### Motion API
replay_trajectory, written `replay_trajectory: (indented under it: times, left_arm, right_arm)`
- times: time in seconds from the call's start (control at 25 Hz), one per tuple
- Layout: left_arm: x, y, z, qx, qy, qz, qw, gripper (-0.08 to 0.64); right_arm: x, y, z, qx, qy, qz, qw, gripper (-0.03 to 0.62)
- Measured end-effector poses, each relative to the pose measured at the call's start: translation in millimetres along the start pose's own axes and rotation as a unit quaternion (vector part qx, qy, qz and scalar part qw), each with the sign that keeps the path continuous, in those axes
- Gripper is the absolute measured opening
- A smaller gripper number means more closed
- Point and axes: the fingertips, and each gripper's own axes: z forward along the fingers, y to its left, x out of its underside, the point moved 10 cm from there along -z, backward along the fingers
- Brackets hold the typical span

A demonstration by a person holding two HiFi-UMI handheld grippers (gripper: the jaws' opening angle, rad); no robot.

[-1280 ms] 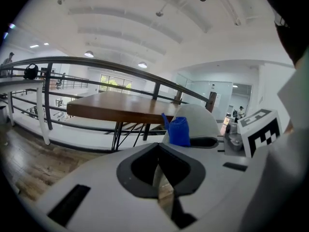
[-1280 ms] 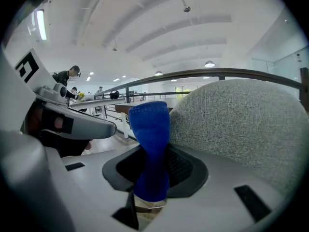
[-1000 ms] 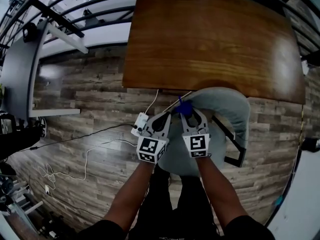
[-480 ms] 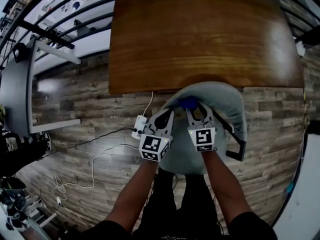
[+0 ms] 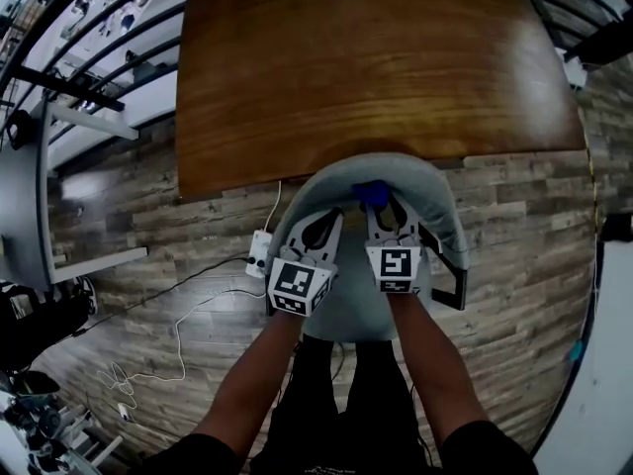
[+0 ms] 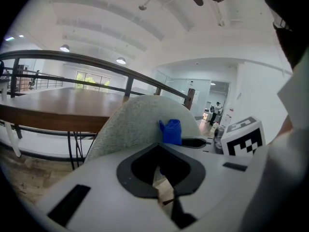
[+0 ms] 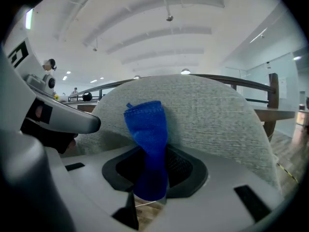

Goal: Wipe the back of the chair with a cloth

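Note:
A grey fabric chair [image 5: 435,201] stands pushed toward the wooden table [image 5: 366,57]; its curved back [image 7: 217,124] fills the right gripper view. My right gripper [image 5: 376,204] is shut on a small blue cloth [image 7: 148,139], which stands up against the inner face of the chair back near its top edge. The cloth [image 5: 372,194] shows as a blue spot at the jaw tips in the head view and beside the chair back [image 6: 135,124] in the left gripper view, cloth [image 6: 171,131]. My left gripper [image 5: 324,228] hovers just left of the right one, shut and holding nothing.
A white power strip [image 5: 259,253] with cables [image 5: 178,315] lies on the wood-plank floor left of the chair. The chair's black armrest frame [image 5: 447,275] juts out at the right. A railing [image 6: 72,59] runs behind the table.
Both grippers and the cloth have moved forward over the chair seat, up to the chair back; the view has shifted so the chair sits more centred under the table edge.

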Motion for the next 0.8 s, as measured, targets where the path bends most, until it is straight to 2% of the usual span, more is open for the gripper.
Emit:
replay_trajectory:
  times: [0.2,0.36,0.6,0.8]
  left_arm:
    - [-2,-18,16,0.009,0.005,0.010,0.9999,0.005]
    - [-2,-33,28,0.015,0.008,0.011,0.9998,0.005]
    - [-1,-61,45,0.041,0.018,0.018,0.9989,0.005]
    - [-3,-82,62,0.070,0.023,0.033,0.9967,0.005]
  right_arm:
    - [9,-31,-17,0.042,0.009,0.034,0.999,0.117]
    - [13,-48,-31,0.058,0.015,0.025,0.998,0.117]
    - [17,-65,-50,0.072,0.012,0.032,0.997,0.117]
    - [24,-79,-67,0.100,0.008,0.037,0.994,0.117]
